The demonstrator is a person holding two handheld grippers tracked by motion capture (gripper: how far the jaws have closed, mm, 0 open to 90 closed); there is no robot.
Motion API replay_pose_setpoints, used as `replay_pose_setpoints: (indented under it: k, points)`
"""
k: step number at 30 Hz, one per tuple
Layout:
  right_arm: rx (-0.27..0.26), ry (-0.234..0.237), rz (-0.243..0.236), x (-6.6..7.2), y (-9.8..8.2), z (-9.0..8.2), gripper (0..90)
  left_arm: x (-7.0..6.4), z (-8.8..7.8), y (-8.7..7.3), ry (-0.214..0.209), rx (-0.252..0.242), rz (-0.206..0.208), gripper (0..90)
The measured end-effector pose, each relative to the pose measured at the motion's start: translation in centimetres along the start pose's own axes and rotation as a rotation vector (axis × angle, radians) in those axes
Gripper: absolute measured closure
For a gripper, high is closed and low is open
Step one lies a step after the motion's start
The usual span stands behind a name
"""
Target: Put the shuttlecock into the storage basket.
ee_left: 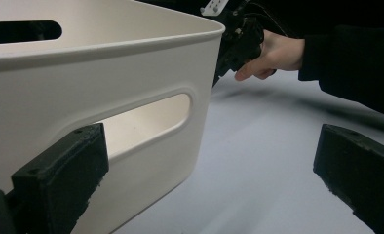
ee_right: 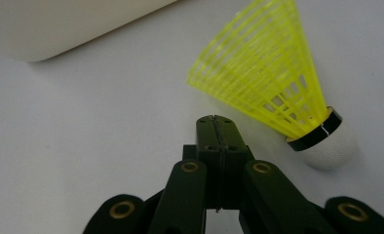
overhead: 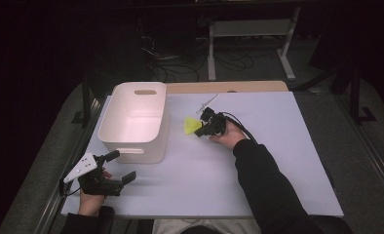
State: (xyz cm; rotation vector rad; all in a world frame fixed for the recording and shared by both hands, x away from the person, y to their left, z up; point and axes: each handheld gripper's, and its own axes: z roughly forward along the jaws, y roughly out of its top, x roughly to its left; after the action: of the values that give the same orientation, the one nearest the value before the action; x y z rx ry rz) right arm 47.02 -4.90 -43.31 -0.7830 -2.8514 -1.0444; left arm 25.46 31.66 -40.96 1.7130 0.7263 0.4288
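**Two hand-held grippers on the worktop, nothing gripped**

We see the right hand-held gripper (ee_right: 214,122) with jaws pressed together, empty, tips just beside the yellow plastic mesh shuttlecock with white cork tip (ee_right: 273,83). It lies on the white worktop (overhead: 258,161), near the white rectangular plastic bin (overhead: 134,122). Our left hand-held gripper (overhead: 119,165) stands wide open, one jaw near the bin's handle slot.

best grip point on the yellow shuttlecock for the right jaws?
Probably the banded neck where the shuttlecock skirt meets the white cork. It lies on its side on the table. The right gripper is shut beside it: open up, come from above and straddle the neck. The mesh skirt looks flimsy.
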Motion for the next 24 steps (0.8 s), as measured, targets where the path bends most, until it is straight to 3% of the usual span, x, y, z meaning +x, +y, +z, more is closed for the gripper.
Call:
replay_pose_setpoints:
  k: [24]
  points:
    - [-0.004, -0.025, 0.035, -1.7, 1.0, 0.9, 88.8, 0.0, 0.0, 0.0, -0.002, 0.0, 0.0, 0.0]
